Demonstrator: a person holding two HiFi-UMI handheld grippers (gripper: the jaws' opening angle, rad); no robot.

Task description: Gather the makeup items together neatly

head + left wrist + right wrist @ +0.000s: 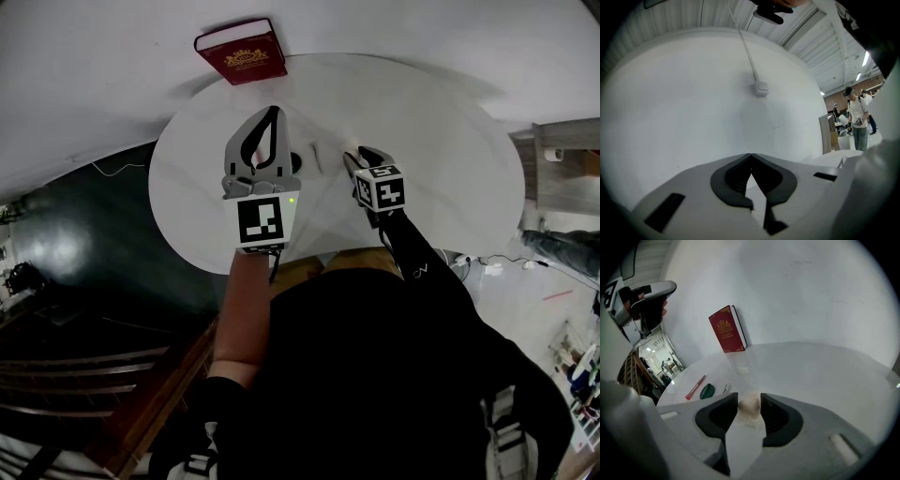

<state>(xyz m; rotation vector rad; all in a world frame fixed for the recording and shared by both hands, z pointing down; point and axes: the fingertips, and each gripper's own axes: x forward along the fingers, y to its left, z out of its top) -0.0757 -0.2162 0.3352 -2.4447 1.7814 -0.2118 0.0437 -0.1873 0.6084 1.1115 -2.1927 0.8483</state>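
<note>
A round table (825, 371) with a smooth, faintly glossy white top stands against a plain white wall. At its twelve o'clock edge a slim hardback book (726, 329) in dark red cloth with a gold crest stands on end and leans on the wall.

The right gripper (749, 397) is pale grey plastic with matte black curved pads, and it tips down toward the tabletop. Its jaws stand wide apart, and a soft, beige, rounded makeup puff (750, 405) with a fuzzy surface sits on the table between them. It fills most of the gap, and I can't see the pads squeezing it.

Up at ten o'clock from those jaws, near the table's rim, three more pieces lie close together. There is a thin red pencil (695, 386), a flat dark green oval piece (707, 391) just beside it, and a small silvery bit (726, 388) too tiny to make out.

The left gripper (751, 157) is held level above the table. Its black-lined jaws meet at the tips and nothing is between them. It faces the bare wall, where a white cable (747, 51) runs down to a small square box (761, 88)
</note>
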